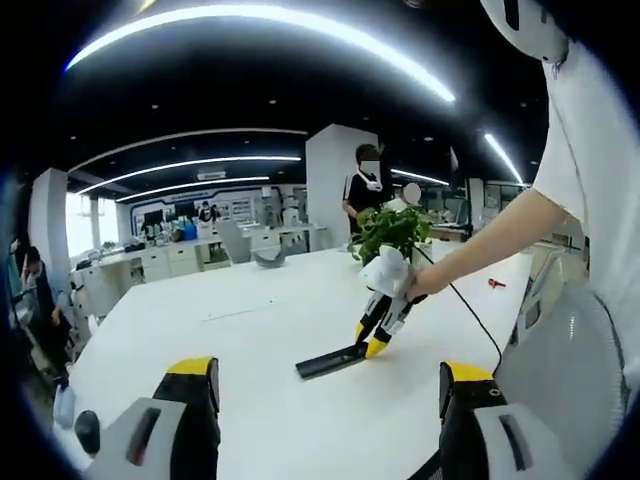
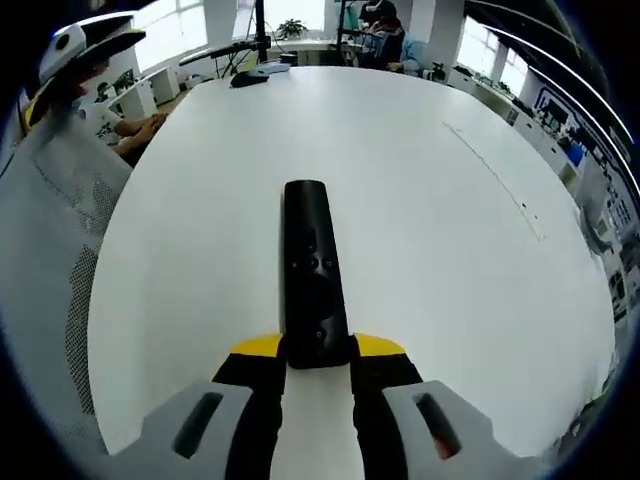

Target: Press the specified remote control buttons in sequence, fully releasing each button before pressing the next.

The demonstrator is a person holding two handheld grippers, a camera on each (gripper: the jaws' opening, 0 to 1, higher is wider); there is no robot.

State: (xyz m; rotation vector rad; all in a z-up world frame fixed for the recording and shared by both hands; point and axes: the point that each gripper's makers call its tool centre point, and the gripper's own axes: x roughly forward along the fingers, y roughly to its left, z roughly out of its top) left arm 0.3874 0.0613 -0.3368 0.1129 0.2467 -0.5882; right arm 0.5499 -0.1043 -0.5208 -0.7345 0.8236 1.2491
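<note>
A long black remote control (image 2: pixel 312 275) lies flat on the big white desk (image 2: pixel 440 250), well in from every edge, its buttons facing up. The right gripper (image 2: pixel 317 362) has it by the near end: the two yellow-tipped jaws stand one on each side of the remote's narrow body and press against it, so the gripper is clamped on the remote while the remote's far end rests on the desk top.

From the left gripper view the same pair is seen from across the desk: the right gripper (image 1: pixel 372 338), held in a person's hand (image 1: pixel 415 285), slants down to the remote control (image 1: pixel 332 361), which lies on the desk (image 1: pixel 250 330) roughly midway between its near and far edges. The left gripper (image 1: pixel 328 405) hangs above the near part of the desk with its jaws wide apart and nothing between them, well apart from the remote.

A potted green plant (image 1: pixel 392 228) stands toward the far edge of the desk, behind the right gripper. A small red object (image 1: pixel 496 283) lies near the desk's right edge; what it is I cannot tell. A thin black cable (image 1: pixel 470 310) runs across the desk top on that side. Another person (image 1: pixel 366 190) stands beyond the far edge.
</note>
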